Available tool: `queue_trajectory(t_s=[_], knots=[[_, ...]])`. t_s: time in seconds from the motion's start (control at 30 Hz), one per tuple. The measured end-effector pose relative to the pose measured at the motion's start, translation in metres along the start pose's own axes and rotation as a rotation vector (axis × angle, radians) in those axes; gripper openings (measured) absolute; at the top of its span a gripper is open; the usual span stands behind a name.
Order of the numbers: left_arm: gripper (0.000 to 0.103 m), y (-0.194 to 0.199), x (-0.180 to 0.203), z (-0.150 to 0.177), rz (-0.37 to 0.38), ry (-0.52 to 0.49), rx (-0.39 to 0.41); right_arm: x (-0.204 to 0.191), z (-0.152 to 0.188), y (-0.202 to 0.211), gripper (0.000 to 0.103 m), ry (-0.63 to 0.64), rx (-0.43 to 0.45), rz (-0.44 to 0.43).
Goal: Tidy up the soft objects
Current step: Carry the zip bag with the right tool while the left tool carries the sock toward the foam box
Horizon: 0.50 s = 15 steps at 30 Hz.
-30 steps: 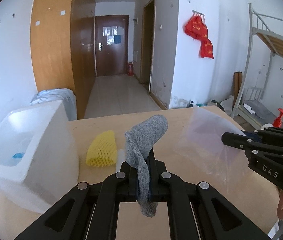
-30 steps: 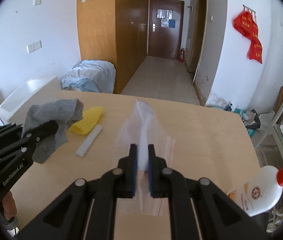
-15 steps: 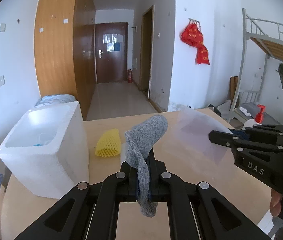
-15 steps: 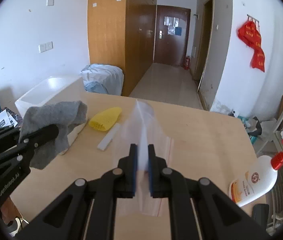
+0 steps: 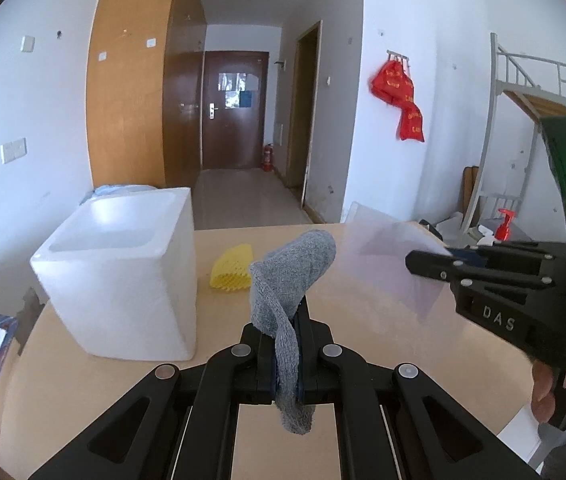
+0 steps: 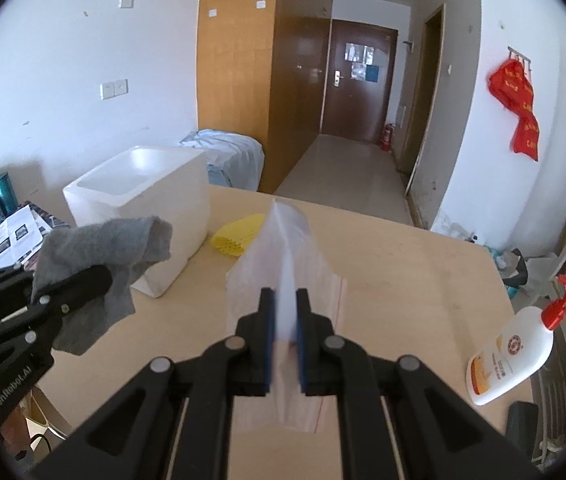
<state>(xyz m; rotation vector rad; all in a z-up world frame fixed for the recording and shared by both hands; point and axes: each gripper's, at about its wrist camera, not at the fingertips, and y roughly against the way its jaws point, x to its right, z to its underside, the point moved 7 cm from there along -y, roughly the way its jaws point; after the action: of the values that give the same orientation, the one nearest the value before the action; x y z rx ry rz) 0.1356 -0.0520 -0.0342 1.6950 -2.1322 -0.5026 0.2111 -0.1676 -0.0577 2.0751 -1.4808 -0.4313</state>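
A grey sock (image 5: 295,264) hangs pinched between the pads of my left gripper (image 5: 285,320), its toe end standing up above the fingers and a short end drooping below. My right gripper (image 6: 283,296) is shut on a clear zip bag (image 6: 283,240) with a red seal line, held up over the wooden table (image 6: 403,280). In the left wrist view the right gripper (image 5: 423,258) sits to the right with the bag (image 5: 387,256) sticking out of it. In the right wrist view the left gripper (image 6: 99,276) and the sock (image 6: 103,240) are at the left, apart from the bag.
A white foam box (image 5: 123,264), open at the top, stands on the table's left side. A yellow foam net (image 5: 231,268) lies beside it. A white lotion bottle with a red pump (image 6: 507,356) lies at the table's right edge. Papers and clutter sit off the table's left edge.
Both grippers have drawn back over the table, each keeping its hold. The foam box and yellow net now sit farther ahead, and the white strip by the net is hidden.
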Motion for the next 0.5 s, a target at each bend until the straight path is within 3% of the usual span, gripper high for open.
queue_trajectory(t_s=[0.5], knots=[[0.006, 0.022, -0.049, -0.002, -0.126, 0.069, 0.018, -0.044, -0.024, -0.001, 0.012, 0.075, 0.033, -0.093]])
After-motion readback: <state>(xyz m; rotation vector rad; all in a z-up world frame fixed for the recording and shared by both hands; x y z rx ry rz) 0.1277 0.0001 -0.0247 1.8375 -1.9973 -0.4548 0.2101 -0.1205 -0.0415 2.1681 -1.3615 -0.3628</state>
